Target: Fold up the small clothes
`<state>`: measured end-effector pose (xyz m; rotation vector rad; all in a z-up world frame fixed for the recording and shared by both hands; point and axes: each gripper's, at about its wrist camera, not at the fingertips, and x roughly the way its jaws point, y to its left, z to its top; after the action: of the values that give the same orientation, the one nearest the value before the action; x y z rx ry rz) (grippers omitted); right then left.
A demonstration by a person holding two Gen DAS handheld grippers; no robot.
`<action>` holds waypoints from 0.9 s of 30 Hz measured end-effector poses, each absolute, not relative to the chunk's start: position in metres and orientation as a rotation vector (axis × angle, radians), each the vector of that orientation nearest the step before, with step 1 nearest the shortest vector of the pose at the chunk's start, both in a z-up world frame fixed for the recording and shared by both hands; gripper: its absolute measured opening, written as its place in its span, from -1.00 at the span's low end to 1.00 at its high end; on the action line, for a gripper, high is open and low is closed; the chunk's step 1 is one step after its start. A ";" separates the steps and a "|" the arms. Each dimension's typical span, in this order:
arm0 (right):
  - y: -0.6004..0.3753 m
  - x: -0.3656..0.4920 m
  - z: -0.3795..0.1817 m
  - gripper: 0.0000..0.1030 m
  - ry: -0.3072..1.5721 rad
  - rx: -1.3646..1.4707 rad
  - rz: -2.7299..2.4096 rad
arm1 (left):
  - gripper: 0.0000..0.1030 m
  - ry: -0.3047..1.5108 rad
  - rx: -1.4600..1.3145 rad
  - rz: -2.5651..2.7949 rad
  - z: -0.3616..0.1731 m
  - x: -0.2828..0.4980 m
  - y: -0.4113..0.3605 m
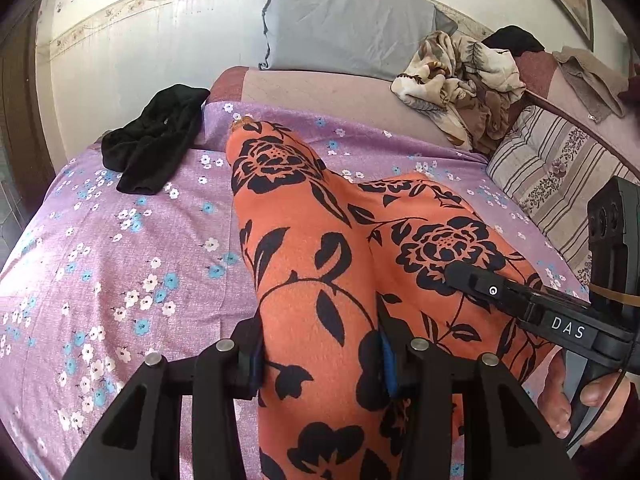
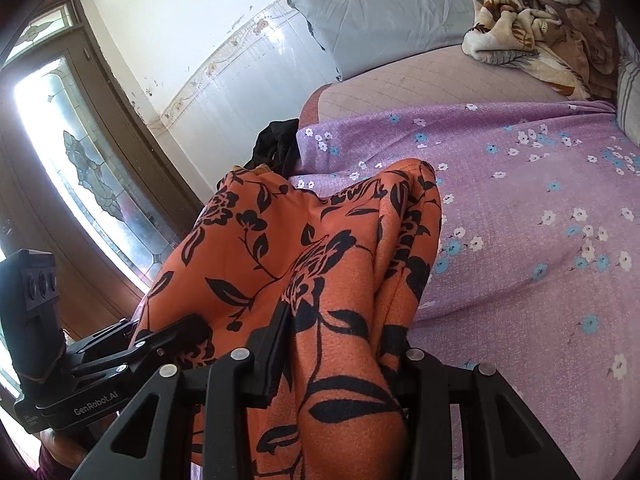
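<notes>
An orange garment with a black flower print (image 1: 304, 240) is held up over the purple flowered bedsheet (image 1: 120, 264). My left gripper (image 1: 320, 364) is shut on its near edge, cloth bunched between the blue pads. My right gripper (image 2: 340, 356) is shut on the same orange garment (image 2: 312, 248), which drapes forward and hides the fingertips. In the left wrist view the right gripper (image 1: 472, 284) lies on the cloth at the right. In the right wrist view the left gripper (image 2: 160, 340) sits at the garment's left edge.
A black garment (image 1: 156, 144) lies at the bed's far left. A grey pillow (image 1: 344, 20) leans on the wall. A crumpled beige flowered blanket (image 1: 460, 80) and a striped cushion (image 1: 560, 176) lie at the right. A glass door (image 2: 80, 168) stands left of the bed.
</notes>
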<state>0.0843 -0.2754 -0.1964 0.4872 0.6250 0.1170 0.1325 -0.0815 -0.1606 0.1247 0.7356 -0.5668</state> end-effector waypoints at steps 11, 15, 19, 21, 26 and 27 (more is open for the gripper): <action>-0.262 0.053 -0.215 -0.24 0.654 0.516 0.089 | -0.10 0.780 0.132 -0.552 -0.176 0.103 -0.072; -0.259 0.047 -0.231 -0.25 0.690 0.528 0.067 | -0.07 0.858 0.134 -0.522 -0.201 0.100 -0.067; -0.265 0.054 -0.251 -0.23 0.817 0.549 -0.001 | 0.18 1.001 0.136 -0.439 -0.232 0.112 -0.057; -0.271 0.050 -0.250 -0.03 0.822 0.554 -0.038 | 0.23 0.996 0.082 -0.452 -0.227 0.116 -0.045; -0.290 0.033 -0.223 0.01 0.719 0.529 -0.129 | 0.38 0.838 0.117 -0.361 -0.203 0.110 -0.028; -0.291 0.030 -0.218 0.01 0.697 0.526 -0.135 | 0.38 0.824 0.124 -0.350 -0.201 0.112 -0.027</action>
<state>0.0296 -0.2913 -0.2182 0.5259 0.6966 -0.1346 0.1117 -0.0266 -0.2015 0.1237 0.8238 -0.3496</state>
